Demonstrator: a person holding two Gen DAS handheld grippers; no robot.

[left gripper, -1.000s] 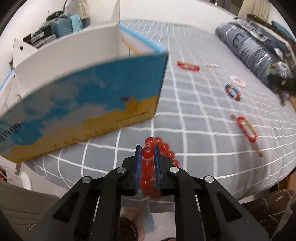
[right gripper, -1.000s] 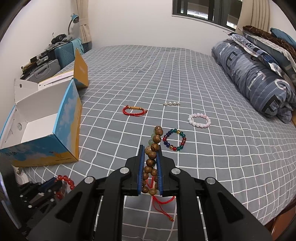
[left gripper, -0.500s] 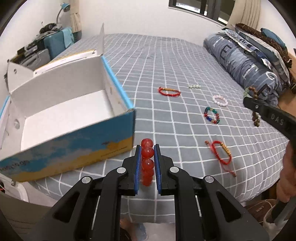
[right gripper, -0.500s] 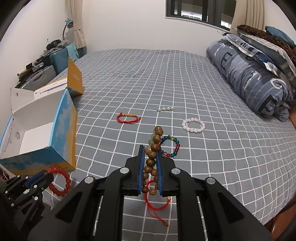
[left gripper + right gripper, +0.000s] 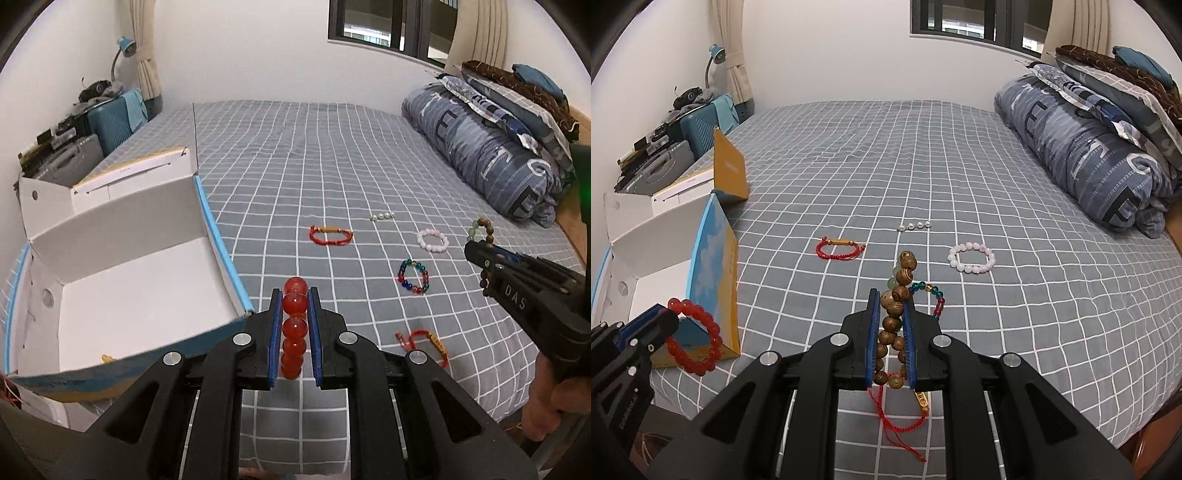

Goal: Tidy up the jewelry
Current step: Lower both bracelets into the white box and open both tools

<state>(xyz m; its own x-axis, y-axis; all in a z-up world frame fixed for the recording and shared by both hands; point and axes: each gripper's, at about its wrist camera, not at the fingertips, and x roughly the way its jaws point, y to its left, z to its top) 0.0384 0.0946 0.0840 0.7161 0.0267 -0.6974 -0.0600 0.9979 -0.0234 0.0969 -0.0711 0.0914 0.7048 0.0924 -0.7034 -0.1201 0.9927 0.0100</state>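
My left gripper (image 5: 294,295) is shut on a red bead bracelet (image 5: 294,326), held above the bed's near edge just right of the open white box (image 5: 122,295). The bracelet also shows in the right wrist view (image 5: 696,339), beside the box (image 5: 713,258). My right gripper (image 5: 891,299) is shut on a brown wooden bead bracelet (image 5: 895,310), held above the bed; it shows in the left wrist view (image 5: 476,251) at the right. On the bed lie a red cord bracelet (image 5: 840,248), a pink bead bracelet (image 5: 971,257), a multicolour bead bracelet (image 5: 413,276) and small pearls (image 5: 915,225).
Another red cord bracelet (image 5: 424,341) lies near the bed's front edge, under my right gripper (image 5: 901,421). A rolled blue duvet (image 5: 1089,162) and pillows lie at the right. Suitcases (image 5: 107,122) and clutter stand beyond the box at the left.
My left gripper has risen and tilted up with the red bracelet, so the box's inside now shows. My right gripper has moved slightly forward with the wooden bracelet.
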